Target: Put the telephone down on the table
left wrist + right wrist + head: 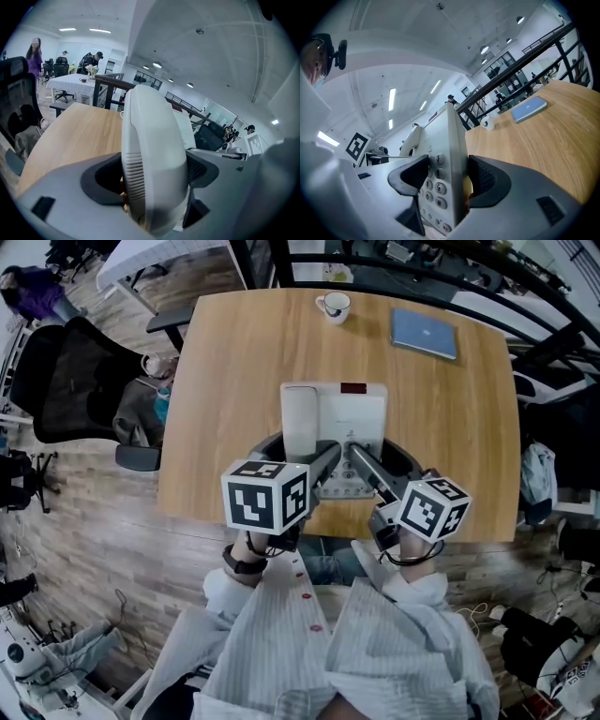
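Thing carried: the telephone (335,432), a white desk set, is held between both pairs of jaws above the near part of the wooden table (234,381). Whether its base touches the wood cannot be told.
Left side: the left gripper (154,173) is closed on the handset (152,140), which fills the gap between the pads and rises ahead of them.
Right side: the right gripper (447,180) is clamped across the thin edge of the body. The keypad (433,187) is pressed against one jaw, and the table is seen beyond the other.
Ahead of the jaws: a cup (334,306) and a blue book (425,333) lie far beyond the telephone, well apart from it.
Step in hand: lowering, as judged from the task.
Done well: both grippers should be brought down together and kept level, so the handset is not pulled off its cradle. The base should be seated flat and fully on the wood. The jaws should be opened only once the weight is borne by the table.
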Demonstrator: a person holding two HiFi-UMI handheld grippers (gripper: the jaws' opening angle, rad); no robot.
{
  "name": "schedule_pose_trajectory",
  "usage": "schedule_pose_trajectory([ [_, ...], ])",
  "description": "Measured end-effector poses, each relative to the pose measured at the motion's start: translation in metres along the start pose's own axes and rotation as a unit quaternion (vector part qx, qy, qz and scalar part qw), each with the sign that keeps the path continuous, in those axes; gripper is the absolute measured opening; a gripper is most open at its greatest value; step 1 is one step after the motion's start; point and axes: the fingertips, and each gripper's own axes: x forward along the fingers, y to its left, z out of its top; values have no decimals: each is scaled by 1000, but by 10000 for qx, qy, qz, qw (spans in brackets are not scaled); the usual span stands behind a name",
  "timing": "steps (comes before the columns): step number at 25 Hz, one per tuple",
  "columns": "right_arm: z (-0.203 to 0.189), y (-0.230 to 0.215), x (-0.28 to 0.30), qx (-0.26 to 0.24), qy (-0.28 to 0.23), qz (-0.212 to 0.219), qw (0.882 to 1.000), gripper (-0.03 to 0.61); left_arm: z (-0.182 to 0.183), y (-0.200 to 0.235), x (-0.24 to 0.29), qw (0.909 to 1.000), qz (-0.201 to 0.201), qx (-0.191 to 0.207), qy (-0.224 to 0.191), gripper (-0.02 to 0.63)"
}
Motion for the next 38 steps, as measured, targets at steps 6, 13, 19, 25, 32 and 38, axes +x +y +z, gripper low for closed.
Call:
schedule_pose_trajectory([
  [6,2,-5,5,63,-17,-124,9999,265,3,4,8,9999,-77,31,71,393],
  [13,-5,-24,14,202,68,-205,9996,265,-4,12,27,9997,-103,-4,224,393],
  [19,-16,-44,23,372,183,-255,9988,265,-14,20,47,9991,-83,-83,411,393],
  [25,-25,-78,41,562,379,-332,9971,265,-24,34,82,9976,-48,-237,645,393],
  [32,-43,-103,56,765,596,-428,9944,265,-42,50,108,9952,-20,-421,882,393],
  [38,-60,-120,70,958,713,-494,9916,265,-56,66,125,9931,9,-485,1069,393],
])
